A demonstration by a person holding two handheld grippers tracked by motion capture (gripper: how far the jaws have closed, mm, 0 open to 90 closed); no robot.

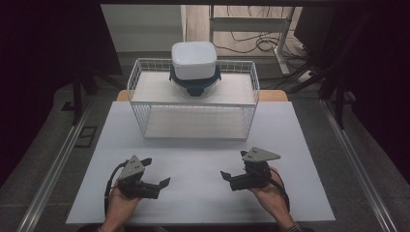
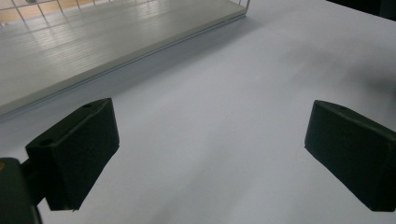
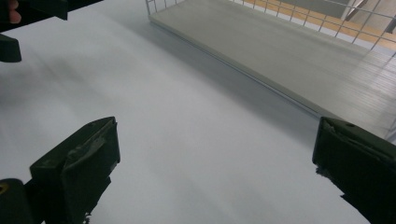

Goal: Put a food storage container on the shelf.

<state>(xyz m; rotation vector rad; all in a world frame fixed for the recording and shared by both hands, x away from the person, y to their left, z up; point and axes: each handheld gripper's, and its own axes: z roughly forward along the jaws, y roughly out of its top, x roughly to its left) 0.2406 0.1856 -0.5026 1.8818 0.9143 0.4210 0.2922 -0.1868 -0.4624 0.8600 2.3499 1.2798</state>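
Dim floor and black curtains ring the pale, matte surface (image 1: 203,193) in front of you, a smooth white sheet laid over a wooden top whose tan corners peek out behind it. At its far edge stands a white wire basket (image 1: 140,116), a boxy grid of thin rods with two flat, light boards inside, one low and one raised like a shelf. On the upper board, against the back rim, sits a food container (image 1: 194,67): a rounded-square, glossy white body stacked on a clear tub with dark blue clip lid; how the two parts join is hard to make out from above.

Your left gripper (image 1: 155,173) rests low on the near left of the surface, well apart from the basket and the container. Its blocky, matte black fingers (image 2: 74,154) are spread wide with nothing between them, only bare sheet. Your right gripper (image 1: 234,168) lies at the near right, mirrored, its fingers (image 3: 77,170) likewise spread and holding nothing; their pads look scuffed and rough at the edges. A grey three-cornered plate (image 1: 260,154) tops each gripper.

In the right gripper view the basket's lower board runs off the top right, cut by the frame, and a sliver of your other hand shows blurred at top left. In the left gripper view the basket's wire is only faintly seen along the top edge.
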